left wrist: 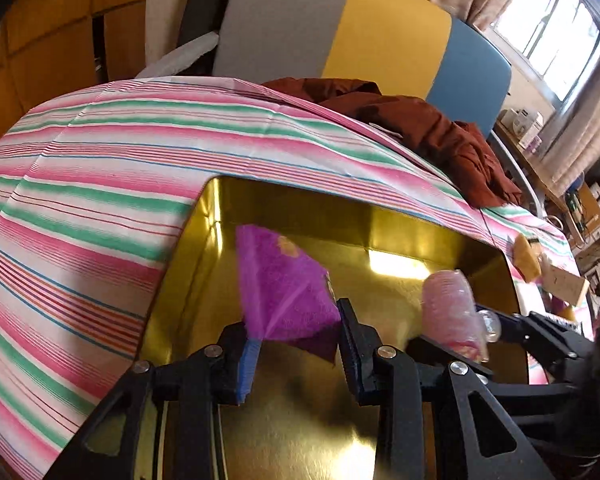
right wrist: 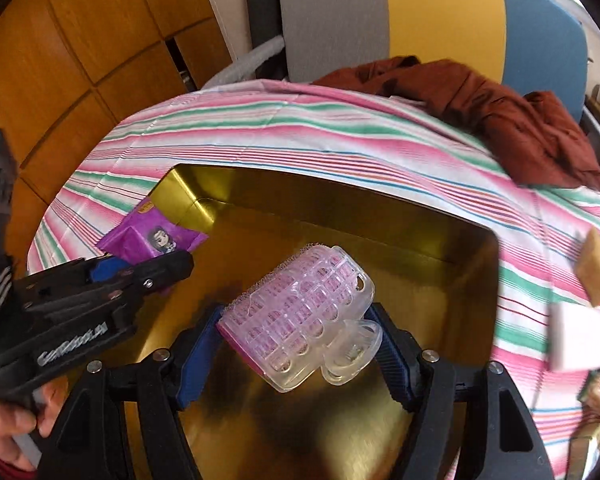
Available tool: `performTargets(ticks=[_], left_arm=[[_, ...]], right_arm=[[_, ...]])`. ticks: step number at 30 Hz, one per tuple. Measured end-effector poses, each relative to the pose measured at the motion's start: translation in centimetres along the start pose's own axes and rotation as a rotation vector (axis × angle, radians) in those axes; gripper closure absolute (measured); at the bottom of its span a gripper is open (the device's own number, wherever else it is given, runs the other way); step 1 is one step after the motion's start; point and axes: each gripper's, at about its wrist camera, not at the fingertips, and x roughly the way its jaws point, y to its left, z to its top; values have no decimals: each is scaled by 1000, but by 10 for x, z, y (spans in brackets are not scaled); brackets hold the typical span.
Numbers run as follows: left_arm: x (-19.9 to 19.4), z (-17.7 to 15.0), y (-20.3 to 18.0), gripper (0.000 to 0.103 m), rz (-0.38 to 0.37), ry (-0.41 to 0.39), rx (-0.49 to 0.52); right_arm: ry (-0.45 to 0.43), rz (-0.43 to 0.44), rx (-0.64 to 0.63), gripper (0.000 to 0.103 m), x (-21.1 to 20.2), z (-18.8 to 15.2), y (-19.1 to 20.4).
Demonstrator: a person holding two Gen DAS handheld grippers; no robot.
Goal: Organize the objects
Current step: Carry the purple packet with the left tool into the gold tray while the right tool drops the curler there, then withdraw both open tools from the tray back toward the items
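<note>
Nearest the lens in the right wrist view, a pink hair roller (right wrist: 300,316) in a clear plastic case is clamped crosswise between the blue pads of the right gripper (right wrist: 300,344), above the floor of a gold tin tray (right wrist: 472,280). At the tray's left edge, a purple packet (right wrist: 148,236) is pinched by its lower corner in the narrowly set left gripper (right wrist: 140,270), whose handle is gripped by a hand (right wrist: 8,432). In the left wrist view the packet (left wrist: 284,284) is seen hanging over the tray's floor, near its left wall, with the roller (left wrist: 452,312) to its right. The tray is seen resting on a table covered with a pink, green and white striped cloth (right wrist: 284,136). At the table's right edge, a tan block (right wrist: 594,276) and a white block (right wrist: 576,336) are shown blurred. Along the far edge a rust-red garment (right wrist: 512,112) is heaped, with a grey, yellow and blue panel (right wrist: 432,12) behind it.
</note>
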Motion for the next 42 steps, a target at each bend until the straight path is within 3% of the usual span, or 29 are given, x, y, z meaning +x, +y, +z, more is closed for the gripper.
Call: performTargets(ticks=[2, 6, 9, 12, 16, 19, 29, 42], left_arm=[[-1, 5, 4, 59, 21, -17, -16], [-10, 12, 17, 26, 30, -57, -90], [-26, 10, 20, 16, 14, -129, -147], [-39, 7, 18, 3, 34, -180, -183], [-56, -1, 12, 2, 51, -236, -194], [-64, -10, -3, 0, 78, -263, -147], [-74, -48, -42, 0, 92, -270, 0], [-83, -82, -105, 0, -49, -244, 95]], right_arm=[[-15, 5, 22, 30, 7, 6, -2], [-47, 38, 93, 30, 8, 11, -13], [-92, 95, 130, 30, -3, 9, -19], [-144, 91, 129, 30, -19, 6, -18], [-192, 109, 119, 30, -44, -5, -18], [-221, 116, 125, 30, -61, -16, -19], [-267, 98, 144, 30, -98, -52, -28], [-353, -59, 159, 30, -159, -112, -73]])
